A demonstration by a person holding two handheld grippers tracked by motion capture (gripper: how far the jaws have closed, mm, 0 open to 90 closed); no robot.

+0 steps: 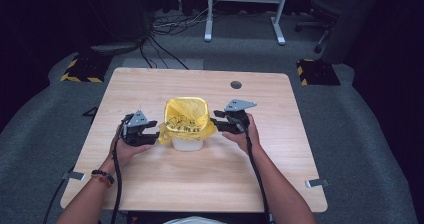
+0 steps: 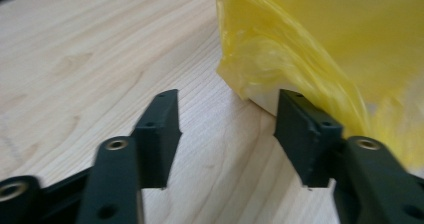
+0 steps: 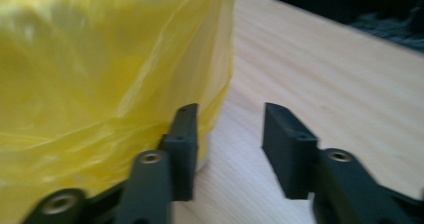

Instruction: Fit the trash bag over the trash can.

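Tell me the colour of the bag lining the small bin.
Yellow bag, with black printing; clearest in the high view.

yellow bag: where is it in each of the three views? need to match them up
High view: the yellow bag lines a small white bin at table centre, between the left gripper and the right gripper.
Left gripper view: the bag is upper right, beside the right-hand jaw.
Right gripper view: the bag covers the left half, against the left-hand jaw.
Shared landmark: the light wooden table.
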